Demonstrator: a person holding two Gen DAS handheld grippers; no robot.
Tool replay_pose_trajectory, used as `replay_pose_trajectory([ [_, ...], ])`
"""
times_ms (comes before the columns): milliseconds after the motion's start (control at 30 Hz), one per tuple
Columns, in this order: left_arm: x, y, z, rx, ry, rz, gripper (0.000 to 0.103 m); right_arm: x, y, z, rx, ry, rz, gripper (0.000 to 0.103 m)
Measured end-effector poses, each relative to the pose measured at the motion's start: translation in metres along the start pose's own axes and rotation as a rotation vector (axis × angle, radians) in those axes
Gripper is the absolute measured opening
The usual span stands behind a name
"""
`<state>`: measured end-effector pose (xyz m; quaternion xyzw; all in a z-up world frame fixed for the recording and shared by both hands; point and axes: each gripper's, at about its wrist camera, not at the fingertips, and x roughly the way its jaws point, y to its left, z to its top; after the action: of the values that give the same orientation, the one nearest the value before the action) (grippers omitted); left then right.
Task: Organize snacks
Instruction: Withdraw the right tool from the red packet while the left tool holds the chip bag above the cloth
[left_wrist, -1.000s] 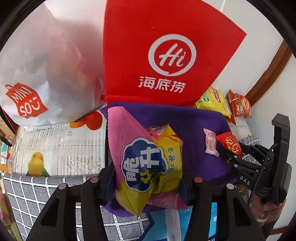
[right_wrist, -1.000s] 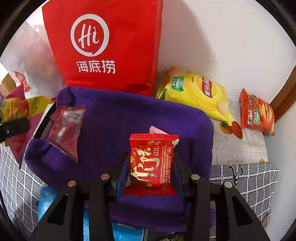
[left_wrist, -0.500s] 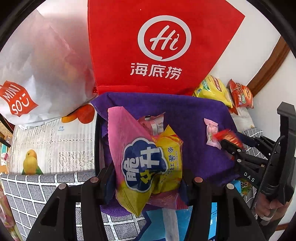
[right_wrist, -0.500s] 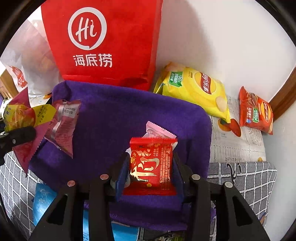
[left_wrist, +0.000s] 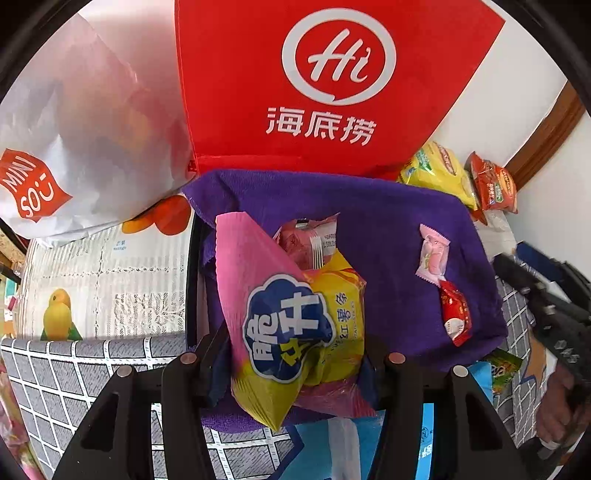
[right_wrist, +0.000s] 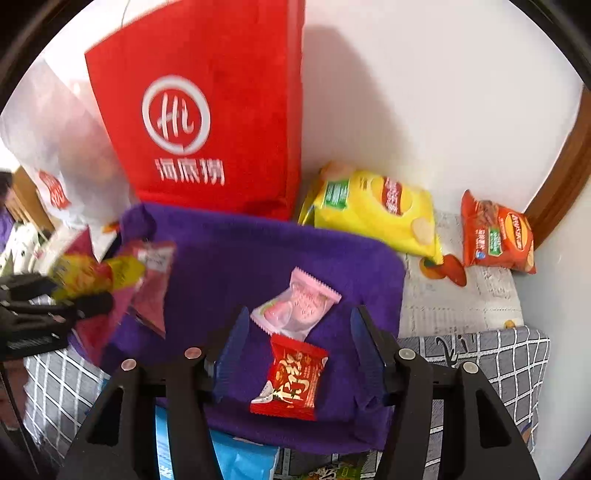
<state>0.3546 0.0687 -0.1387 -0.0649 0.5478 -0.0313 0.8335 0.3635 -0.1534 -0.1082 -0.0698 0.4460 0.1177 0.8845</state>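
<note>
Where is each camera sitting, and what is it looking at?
Left wrist: on the left claw, looking down at its pink-and-yellow snack bag over the purple cloth; the right claw and a hand show.
Right wrist: on the open right claw, above the red packet.
Both see the cloth, red bag, and pink candy.

Snack bag (left_wrist: 295, 325) between left jaws

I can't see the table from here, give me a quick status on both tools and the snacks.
Left tool clamped on pink-and-yellow snack bag. Right tool just opened, red packet lies on purple cloth beside pink candy. Nothing blocking.
</note>
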Motion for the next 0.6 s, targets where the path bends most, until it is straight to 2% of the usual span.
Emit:
replay_pose_trajectory([
  [167,0.0042,-0.0008,0.0001,-0.003,0.005,0.006,0.053,-0.0103,-0.0041,0.0021,0.018,-0.033,0.01,0.059],
  [533,0.0053,0.0005,0.0005,-0.018,0.002,-0.012,0.054,-0.0125,-0.0062,0.0015,0.02,-0.041,0.008,0.059],
  [600,0.003,0.0015,0.001,-0.022,-0.004,-0.02,0.056,-0.0134,-0.006,0.0018,0.021,-0.042,0.009,0.059],
])
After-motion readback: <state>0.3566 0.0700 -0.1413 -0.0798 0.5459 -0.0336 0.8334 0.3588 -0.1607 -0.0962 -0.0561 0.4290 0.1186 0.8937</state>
